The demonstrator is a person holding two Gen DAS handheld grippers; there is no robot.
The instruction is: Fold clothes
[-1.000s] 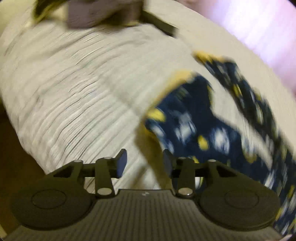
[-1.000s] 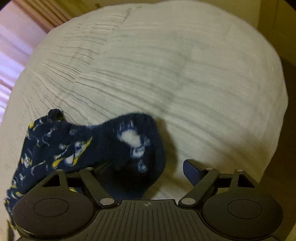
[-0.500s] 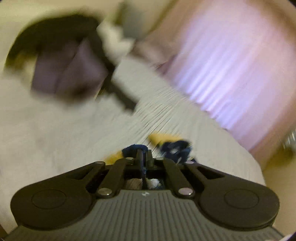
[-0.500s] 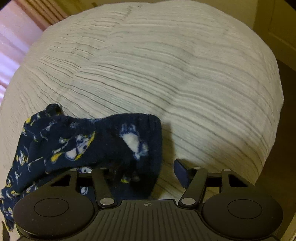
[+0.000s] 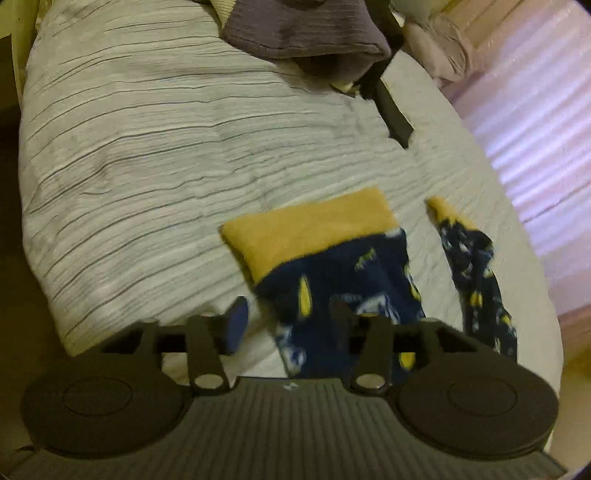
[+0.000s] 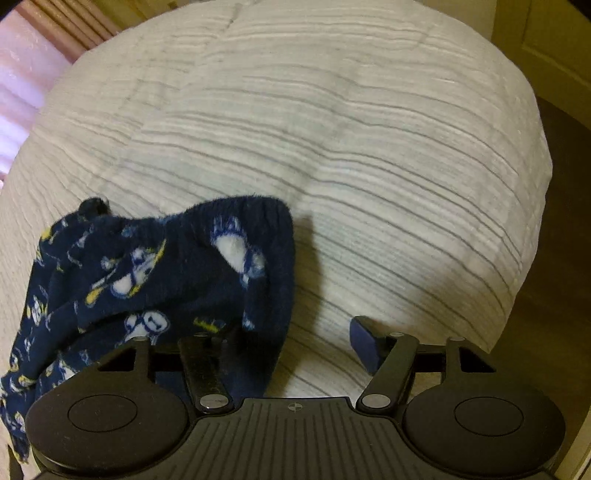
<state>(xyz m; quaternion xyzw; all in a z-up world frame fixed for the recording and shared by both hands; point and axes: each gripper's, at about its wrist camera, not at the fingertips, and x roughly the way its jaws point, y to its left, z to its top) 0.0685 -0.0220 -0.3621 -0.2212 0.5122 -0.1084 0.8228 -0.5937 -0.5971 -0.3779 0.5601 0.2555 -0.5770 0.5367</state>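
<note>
Navy fleece pants printed in white and yellow lie on the striped white quilt (image 5: 147,147). One leg (image 5: 351,273) with a mustard cuff (image 5: 310,229) lies flat just ahead of my left gripper (image 5: 288,325), which is open, its right finger over the cloth. The second leg (image 5: 472,273) trails off to the right. In the right wrist view the pants' navy waistband end (image 6: 221,258) is bunched at lower left. My right gripper (image 6: 295,343) is open, with its left finger hidden behind the cloth and its right finger over bare quilt (image 6: 369,147).
A grey folded cloth (image 5: 306,29) and a black strap (image 5: 395,110) lie at the bed's far end. Pink curtains (image 5: 535,110) hang along the right side. The bed edge drops to dark floor (image 6: 554,258) on the right; a door (image 6: 554,37) stands beyond.
My left gripper was shut on the cuffed leg half a second ago, swinging fast; now it is open and the leg lies flat. My right gripper stayed open over the waistband.
</note>
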